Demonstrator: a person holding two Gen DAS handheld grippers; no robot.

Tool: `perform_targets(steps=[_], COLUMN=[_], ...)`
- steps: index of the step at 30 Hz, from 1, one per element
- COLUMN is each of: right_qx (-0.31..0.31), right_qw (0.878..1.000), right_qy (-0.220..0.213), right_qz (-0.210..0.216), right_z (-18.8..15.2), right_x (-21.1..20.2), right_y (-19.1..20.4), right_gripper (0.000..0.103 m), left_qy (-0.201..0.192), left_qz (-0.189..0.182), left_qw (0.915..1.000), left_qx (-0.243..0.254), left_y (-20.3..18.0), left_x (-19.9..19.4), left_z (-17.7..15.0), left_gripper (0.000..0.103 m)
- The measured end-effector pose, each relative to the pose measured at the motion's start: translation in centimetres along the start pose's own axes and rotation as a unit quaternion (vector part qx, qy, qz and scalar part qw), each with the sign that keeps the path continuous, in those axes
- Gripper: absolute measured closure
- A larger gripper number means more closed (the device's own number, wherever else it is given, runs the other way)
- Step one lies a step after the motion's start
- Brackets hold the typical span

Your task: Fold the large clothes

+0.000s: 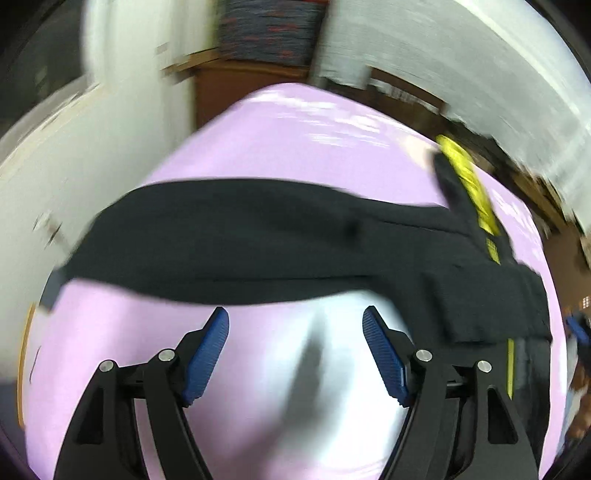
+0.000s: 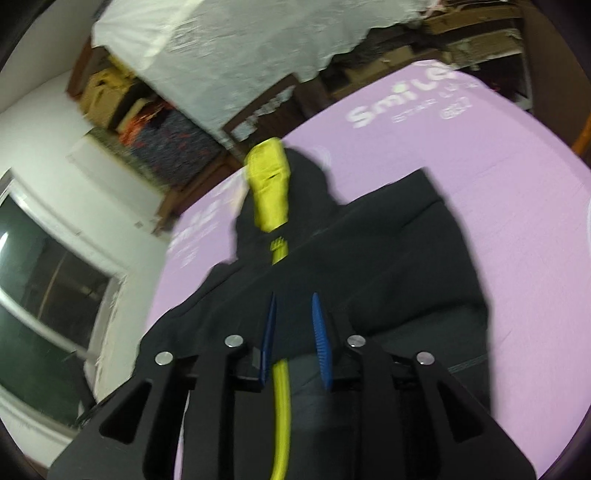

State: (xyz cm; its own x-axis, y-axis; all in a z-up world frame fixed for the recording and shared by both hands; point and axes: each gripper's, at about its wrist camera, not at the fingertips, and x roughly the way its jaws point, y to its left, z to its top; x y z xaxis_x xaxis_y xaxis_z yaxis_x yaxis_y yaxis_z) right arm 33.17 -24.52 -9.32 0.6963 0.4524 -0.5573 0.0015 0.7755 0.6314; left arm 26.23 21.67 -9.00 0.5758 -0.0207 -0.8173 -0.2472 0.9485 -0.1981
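Note:
A black hooded garment lies spread across a purple mat, its hood's yellow lining at the far right. My left gripper hovers open over bare mat just short of the garment's near edge, with nothing between its blue pads. In the right wrist view the same garment fills the middle of the mat, with the yellow hood lining pointing away. My right gripper is low over the black cloth near a yellow zip strip. Its pads stand a narrow gap apart and do not press on the cloth.
A white wall and a dark window are on the left. Behind the mat stand wooden shelves draped with a white sheet and a patterned blanket. Both views are motion-blurred.

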Motion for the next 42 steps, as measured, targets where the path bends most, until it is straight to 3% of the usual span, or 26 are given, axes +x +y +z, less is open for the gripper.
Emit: perform_targets(steps=[2,5,7,12,19,24,27,29,32,37,42], right_qx=[-0.007,-0.016,-0.016,-0.041,-0.003,-0.002,0.002,0.001,-0.003,-0.002,0.005], right_qw=[1.0,0.999,0.999,0.998,0.998,0.998,0.998,0.998,0.998,0.997,0.997], right_qy=[0.012,0.034,0.048,0.041,0.048,0.051,0.052,0.053,0.054,0.057,0.059], right_qz=[0.015,0.018,0.016,-0.004,0.033,0.041,0.045,0.044,0.043,0.045,0.051], right_z=[-1.5,-3.1,-3.8,-5.3,-6.2,-6.3,-6.4,-6.4,-6.4,-6.4,-6.3], right_x=[0.7,2.5,4.2,7.7,9.5,9.4,9.3,9.3,9.3,9.5,9.6], right_y=[1.6,3.2,3.9,4.6,2.0,1.8,1.8,1.8,1.8,1.8,1.7], right_gripper=[0.078,0.074,0.074,0.074,0.077,0.077,0.077,0.077,0.076,0.076,0.076], left_qy=[0.005,0.011,0.009,0.001,-0.009,-0.031,-0.048,-0.052,-0.055,-0.06,-0.103], left_qz=[-0.003,-0.055,-0.074,-0.084,-0.058,-0.068,-0.054,-0.048,-0.031,-0.003,0.038], left_qw=[0.998,0.9873,0.9813,0.9796,0.9836,0.9737,0.9758,0.9782,0.9805,0.9867,0.9923], left_qx=[-0.063,-0.149,-0.177,-0.183,-0.171,-0.215,-0.207,-0.196,-0.186,-0.151,-0.057], left_y=[5.0,10.0,11.7,11.9,10.7,11.1,10.7,10.5,10.6,9.6,3.8], left_x=[-0.5,-0.6,-0.5,0.3,2.1,2.2,2.1,2.2,2.4,1.5,-1.8], left_z=[0.0,0.0,0.2,1.3,3.1,3.4,3.8,4.1,4.6,5.3,6.7], left_gripper=[0.028,0.028,0.028,0.028,0.028,0.029,0.047,0.072,0.093,0.095,0.096])
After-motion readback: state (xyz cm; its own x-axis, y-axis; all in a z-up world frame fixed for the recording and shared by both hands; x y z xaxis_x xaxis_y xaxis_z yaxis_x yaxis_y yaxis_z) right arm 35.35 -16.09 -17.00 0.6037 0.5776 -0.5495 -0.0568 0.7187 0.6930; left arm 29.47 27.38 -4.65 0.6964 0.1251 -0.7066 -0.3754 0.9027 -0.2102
